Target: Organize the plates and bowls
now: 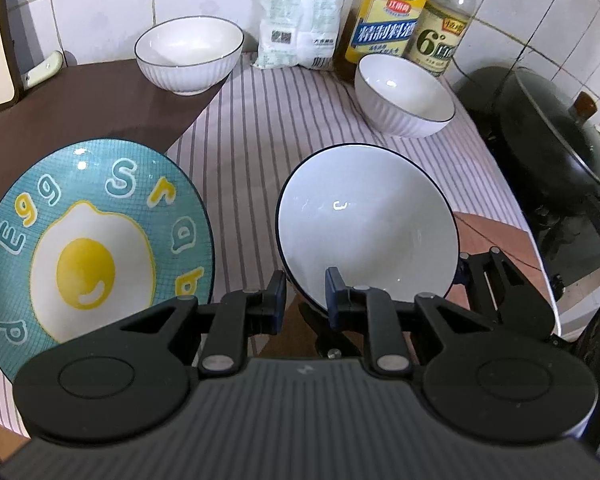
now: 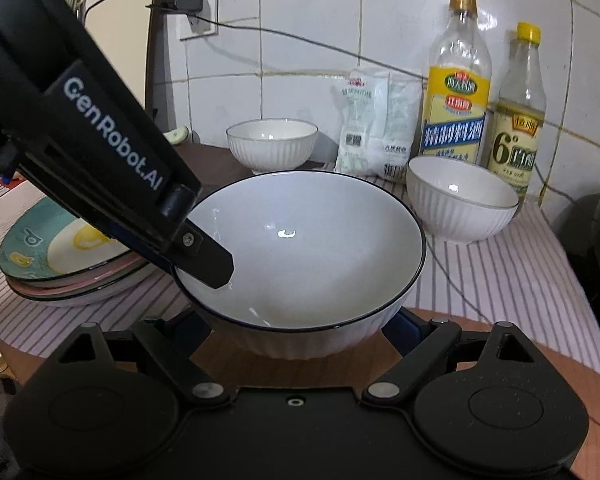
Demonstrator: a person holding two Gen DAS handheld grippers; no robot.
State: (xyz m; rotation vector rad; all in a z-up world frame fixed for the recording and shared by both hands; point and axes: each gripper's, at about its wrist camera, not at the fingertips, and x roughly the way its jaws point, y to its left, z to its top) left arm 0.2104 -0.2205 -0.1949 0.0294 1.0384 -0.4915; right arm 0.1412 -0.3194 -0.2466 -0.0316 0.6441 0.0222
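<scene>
My left tongs are nearly closed, pinching the near rim of the big bowl: one pad sits inside the rim, the other outside. My right tongs are spread wide around the same bowl's lower body, a finger on each side against its ribbed wall, so I hold it from both hands. The bowl is tilted, its black-edged mouth turned toward the left camera, above the striped cloth on the desk.

Just left of it lies the egg plate, on top of a plate stack as the right camera shows. Two small bowls stand farther back: one on the dark part of the desk, the other on the cloth in front of two bottles. A white bag leans at the tiled wall between them. A dark wok sits off to the right.
</scene>
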